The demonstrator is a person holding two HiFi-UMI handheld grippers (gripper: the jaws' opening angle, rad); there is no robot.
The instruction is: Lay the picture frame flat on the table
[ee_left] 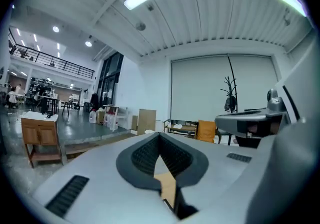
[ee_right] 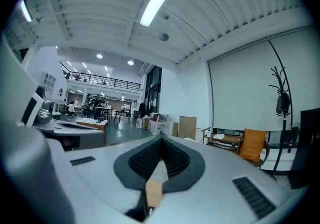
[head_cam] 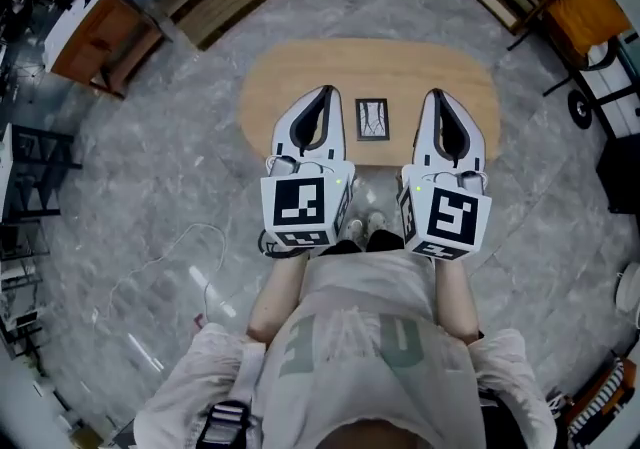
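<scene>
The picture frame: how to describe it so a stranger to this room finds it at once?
In the head view, find the oval wooden table on the grey floor. The picture frame lies flat on it, seen between the left gripper and right gripper. It is the only thing on the table: a dark rectangle around a pale picture.

The left gripper [head_cam: 325, 90] and right gripper [head_cam: 436, 93] are covering stretches of the table's [head_cam: 370, 62] near edge. Their marker cubes [head_cam: 300, 209] are hiding the hands that hold them. The frame's [head_cam: 372, 119] picture is showing too small to read. Shoes [head_cam: 364, 228] are peeking out, half covered, between the cubes. In the left gripper view only a tan sliver [ee_left: 168, 184], probably the table, is showing under the jaws. The distant people [ee_left: 11, 97] are appearing too small to tell apart.
</scene>
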